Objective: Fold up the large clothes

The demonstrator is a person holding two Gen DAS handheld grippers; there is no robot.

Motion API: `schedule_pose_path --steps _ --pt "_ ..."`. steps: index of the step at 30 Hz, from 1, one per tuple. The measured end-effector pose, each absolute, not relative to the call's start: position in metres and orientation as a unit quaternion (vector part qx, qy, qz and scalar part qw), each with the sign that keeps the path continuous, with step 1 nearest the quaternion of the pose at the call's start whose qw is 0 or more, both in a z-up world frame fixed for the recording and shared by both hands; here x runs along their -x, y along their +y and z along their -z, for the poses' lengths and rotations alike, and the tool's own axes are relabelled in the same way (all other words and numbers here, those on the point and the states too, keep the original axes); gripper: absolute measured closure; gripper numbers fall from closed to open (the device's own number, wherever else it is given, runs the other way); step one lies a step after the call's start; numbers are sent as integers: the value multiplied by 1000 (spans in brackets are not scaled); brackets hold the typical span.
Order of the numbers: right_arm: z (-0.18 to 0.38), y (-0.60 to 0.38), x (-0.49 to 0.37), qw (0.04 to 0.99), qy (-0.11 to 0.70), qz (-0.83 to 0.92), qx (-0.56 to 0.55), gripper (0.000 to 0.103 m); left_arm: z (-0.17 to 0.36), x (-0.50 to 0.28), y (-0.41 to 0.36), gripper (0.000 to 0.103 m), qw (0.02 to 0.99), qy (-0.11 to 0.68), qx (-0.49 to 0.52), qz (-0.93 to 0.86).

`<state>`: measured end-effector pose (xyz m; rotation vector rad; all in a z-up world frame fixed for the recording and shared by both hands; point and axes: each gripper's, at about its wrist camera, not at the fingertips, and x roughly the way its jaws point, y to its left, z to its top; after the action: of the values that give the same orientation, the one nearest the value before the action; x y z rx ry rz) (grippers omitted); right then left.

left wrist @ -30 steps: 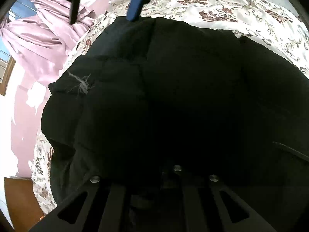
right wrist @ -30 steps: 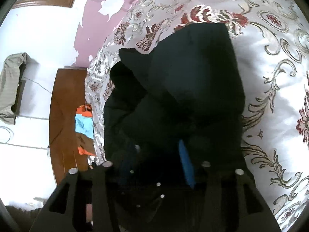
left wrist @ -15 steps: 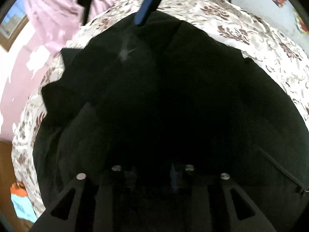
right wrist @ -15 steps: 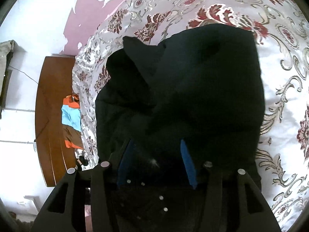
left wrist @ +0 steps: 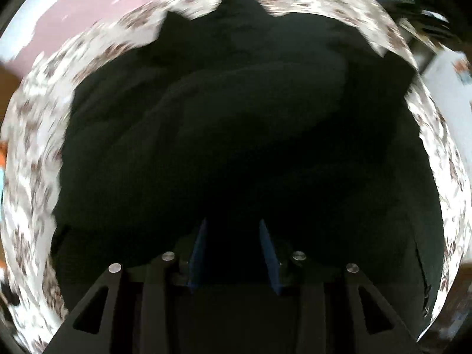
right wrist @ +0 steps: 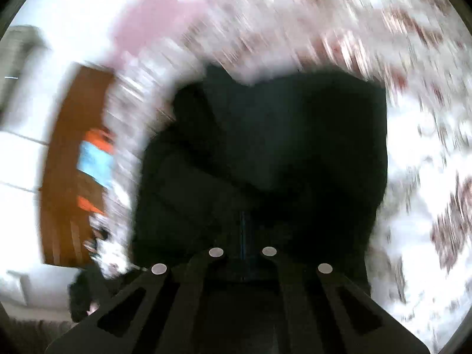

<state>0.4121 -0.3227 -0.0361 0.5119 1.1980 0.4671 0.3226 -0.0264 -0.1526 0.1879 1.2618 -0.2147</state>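
A large black padded jacket [left wrist: 236,124] lies bunched on a floral bedspread [left wrist: 32,135] and fills the left wrist view. My left gripper [left wrist: 233,230] is open just over the jacket, its blue pads [left wrist: 198,250] apart with dark fabric below and between them. In the blurred right wrist view the jacket [right wrist: 280,147] lies ahead. My right gripper [right wrist: 242,236] has its jaws together, only a thin blue line showing, and seems pinched on the jacket's near edge.
The floral bedspread [right wrist: 427,147] surrounds the jacket. A brown wooden piece of furniture [right wrist: 67,177] with orange and blue items [right wrist: 94,159] stands beside the bed at left. A pink and white wall [left wrist: 73,8] lies beyond the bed.
My right gripper has shut from open, over the jacket's edge. My left gripper's blue pads have come into sight, apart, over the jacket. Both cameras are swinging, blurring the views.
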Motion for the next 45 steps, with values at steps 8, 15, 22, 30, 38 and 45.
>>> schedule_pose_path --steps 8,15,22,30,38,45 --pt "72 -364 -399 723 615 -146 -279 100 161 -324 10 67 788 609 -70 59" --pt "94 -368 -356 710 623 -107 -311 48 166 -321 8 67 782 615 -77 67" --pt "98 -335 -364 734 624 -139 -230 99 163 -334 16 67 783 615 -63 64" --pt "47 -360 -411 783 532 -216 -239 99 157 -360 44 67 798 601 -19 39" --pt "78 -368 -411 785 591 -85 -168 68 138 -363 56 67 813 580 27 48" --pt "45 -331 -401 829 536 -120 -106 57 114 -397 60 58 845 529 53 55"
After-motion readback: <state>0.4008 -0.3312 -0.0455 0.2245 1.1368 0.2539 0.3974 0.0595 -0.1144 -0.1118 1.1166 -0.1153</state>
